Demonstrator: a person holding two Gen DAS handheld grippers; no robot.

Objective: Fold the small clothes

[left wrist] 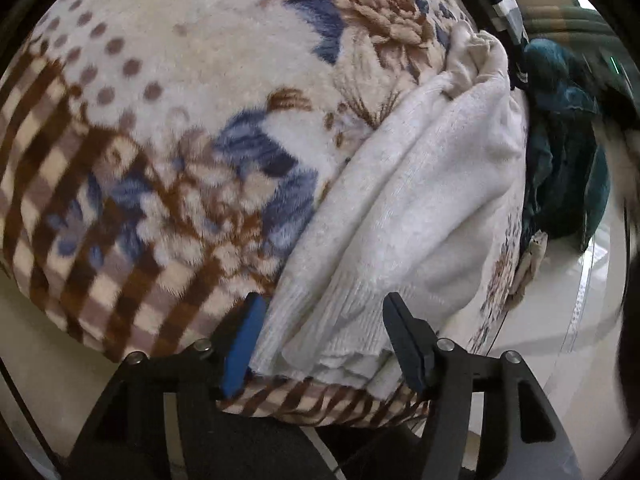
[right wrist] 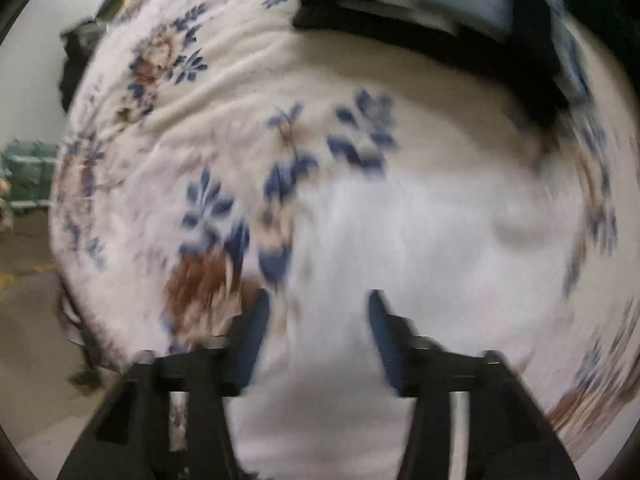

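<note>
Support surface: a plush floral blanket [left wrist: 168,92] with a brown check border covers whatever carries the clothes; whether a bench or a bed lies beneath cannot be told.
Task item: a white knitted garment [left wrist: 408,208], already doubled into a long band, lies on the blanket and runs from its near edge toward its far right corner; the ribbed hem stacks in layers at the near edge, which suggests a fold already laid.
Left claw: the left claw [left wrist: 320,340] straddles that hem, 2 jaws standing wide, pads clear of the cloth on both sides; judged a release, so that the fold stays where it was set.
Far right corner: a dark teal garment [left wrist: 568,168] is heaped off the blanket's right edge, apart from the white one, probably waiting its turn.
Right claw: the right claw [right wrist: 316,332] hangs steeply over the white cloth [right wrist: 420,240] in a motion-blurred view, jaws apart and nothing pinched between them.
Far edge, right view: a dark striped item [right wrist: 440,12] lies there; its kind cannot be told.
Progress: 1 fold seems done; squaring or a second fold likely remains.
</note>
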